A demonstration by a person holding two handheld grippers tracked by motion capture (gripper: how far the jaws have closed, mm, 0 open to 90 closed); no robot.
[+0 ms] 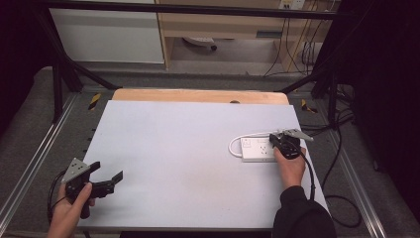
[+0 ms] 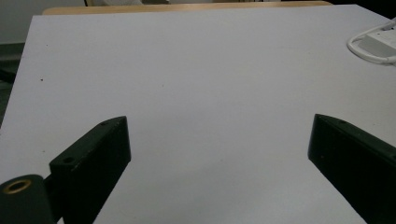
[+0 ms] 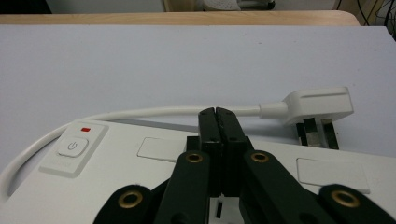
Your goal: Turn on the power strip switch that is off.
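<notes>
White power strip point(image 1: 257, 149) lies flat on the pale table sheet point(image 1: 188, 158), toward the right edge on the person's right side, with its white cable point(image 1: 237, 140) looped off the left end. Right gripper point(image 1: 278, 145) is over the strip, jaws pressed tight together with nothing between them; in the right gripper view the joined tips point(image 3: 218, 122) sit above the strip's top face, between two socket covers. Power button point(image 3: 71, 146) with a red mark sits at the strip's left end; the white plug point(image 3: 317, 105) lies just behind the strip, pins facing the camera. Left gripper point(image 1: 110, 181) is held near the front left corner, well apart from the strip, jaws spread wide over bare sheet
</notes>
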